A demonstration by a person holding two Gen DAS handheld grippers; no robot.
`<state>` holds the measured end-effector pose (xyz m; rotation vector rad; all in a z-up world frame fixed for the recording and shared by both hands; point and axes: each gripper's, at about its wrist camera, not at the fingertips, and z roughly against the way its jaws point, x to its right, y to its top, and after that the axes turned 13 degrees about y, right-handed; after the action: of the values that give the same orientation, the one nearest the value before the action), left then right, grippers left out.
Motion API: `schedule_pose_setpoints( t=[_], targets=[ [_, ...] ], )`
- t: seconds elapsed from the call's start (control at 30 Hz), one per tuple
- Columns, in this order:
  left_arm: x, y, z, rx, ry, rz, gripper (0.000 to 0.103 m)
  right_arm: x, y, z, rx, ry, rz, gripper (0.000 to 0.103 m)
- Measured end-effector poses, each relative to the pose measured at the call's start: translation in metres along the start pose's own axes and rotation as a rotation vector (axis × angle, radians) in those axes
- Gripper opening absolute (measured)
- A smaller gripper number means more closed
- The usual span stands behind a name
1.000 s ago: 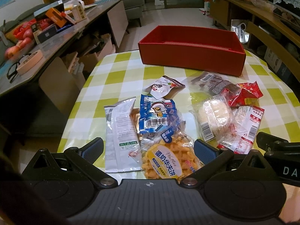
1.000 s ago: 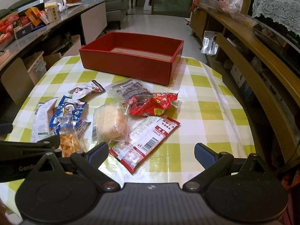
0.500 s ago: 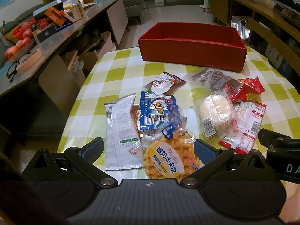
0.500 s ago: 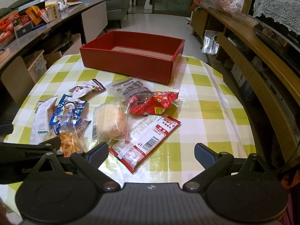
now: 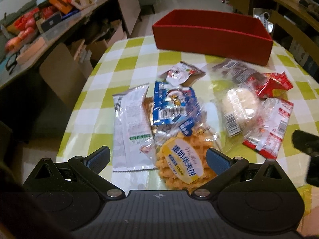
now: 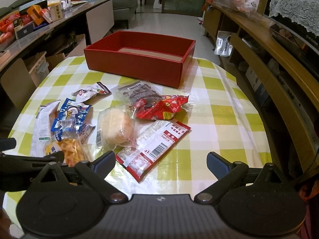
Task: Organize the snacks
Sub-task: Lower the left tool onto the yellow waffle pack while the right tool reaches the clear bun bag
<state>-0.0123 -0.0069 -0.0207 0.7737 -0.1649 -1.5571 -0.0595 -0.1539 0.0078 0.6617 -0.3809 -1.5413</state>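
Observation:
Several snack packets lie on a green-checked table (image 5: 129, 49). In the left wrist view my left gripper (image 5: 158, 158) is open, its fingers either side of a yellow waffle packet (image 5: 183, 163) and a white packet (image 5: 131, 123); a blue packet (image 5: 173, 103) lies beyond. In the right wrist view my right gripper (image 6: 160, 162) is open above a red-and-white packet (image 6: 157, 141), near a bun packet (image 6: 115, 127) and a red chip bag (image 6: 161, 107). An empty red box (image 6: 139, 59) stands at the far edge; it also shows in the left wrist view (image 5: 213, 37).
A cluttered counter (image 5: 39, 25) runs along the left with boxes and fruit. Wooden shelving (image 6: 269, 45) runs along the right. A small white-and-brown pouch (image 6: 91, 91) and a dark clear packet (image 6: 139, 91) lie nearer the box. The table edge is close below both grippers.
Both grippers have edged forward and lower toward the snacks, so the packets look nearer. Nothing has been grasped.

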Motion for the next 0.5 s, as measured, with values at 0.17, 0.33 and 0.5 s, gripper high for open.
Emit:
schedule_pose_setpoints(
  t=[0.17,0.33,0.5],
  targets=[
    [0.003,-0.004,-0.016,-0.064,0.000,0.002,0.103,0.000,-0.001,0.000,-0.002,0.001,0.008,0.103],
    [0.008,-0.006,-0.017,-0.063,-0.005,-0.001,0.103,0.002,-0.001,0.003,0.004,-0.002,0.007,0.103],
    [0.010,-0.006,-0.023,-0.088,-0.039,0.036,0.103,0.002,-0.002,0.004,0.003,-0.004,0.015,0.103]
  ],
)
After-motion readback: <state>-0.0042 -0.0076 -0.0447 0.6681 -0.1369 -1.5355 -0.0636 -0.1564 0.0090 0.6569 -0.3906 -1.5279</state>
